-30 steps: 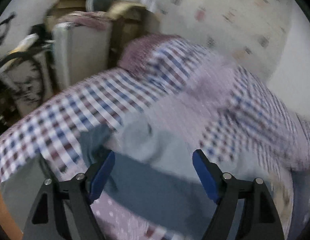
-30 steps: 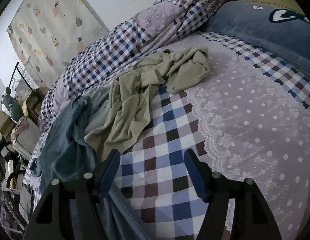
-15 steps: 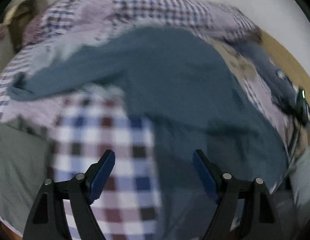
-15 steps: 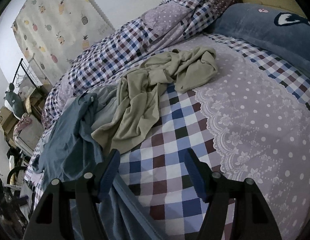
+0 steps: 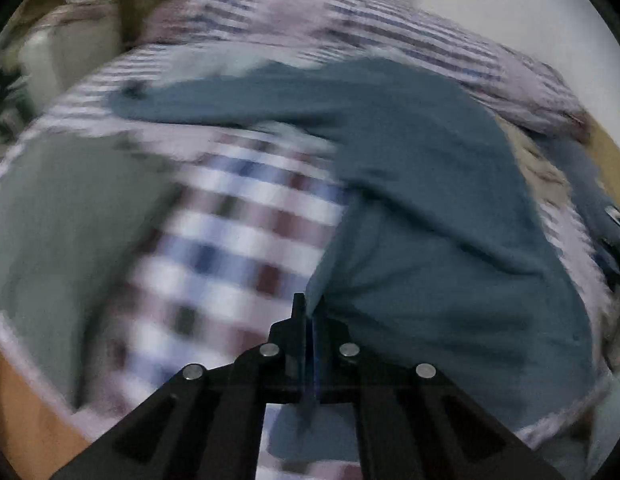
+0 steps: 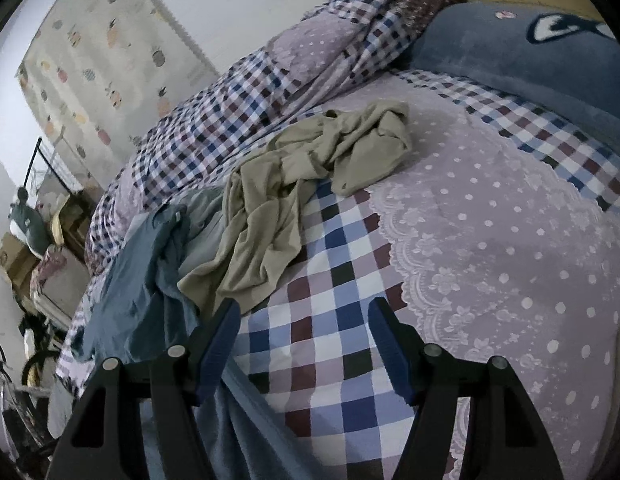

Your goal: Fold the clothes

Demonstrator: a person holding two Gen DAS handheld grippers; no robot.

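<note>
Pinching an edge of the blue garment [image 5: 429,208], the left hand-held gripper [image 5: 306,320] sits at lower centre of its frame with both fingers pressed together on the cloth. From that clamp the garment fans out across the right half of the left wrist view, one sleeve reaching toward the upper left. View is motion-blurred; fine detail of the fabric cannot be made out.

Right hand-held gripper [image 6: 304,344]: fingers spread wide, nothing between them. It hangs over the checked bedspread [image 6: 333,320] at lower centre of the right wrist view. The blue garment [image 6: 138,280] lies at lower left of that frame, passing just beside and under the left-hand finger. A crumpled beige garment [image 6: 294,196] lies at centre frame, just above the gripper, its lower edge overlapping the blue one.

Surface: a bed. Checked panel meets a lilac dotted cover with lace edging [image 6: 509,248] on the right. A bunched plaid quilt [image 6: 270,92] runs along the upper middle; a blue pillow [image 6: 509,52] sits at upper right.

Room: pineapple-print curtain [image 6: 98,68] at upper left, boxes and clutter [image 6: 26,248] at the left edge.
</note>
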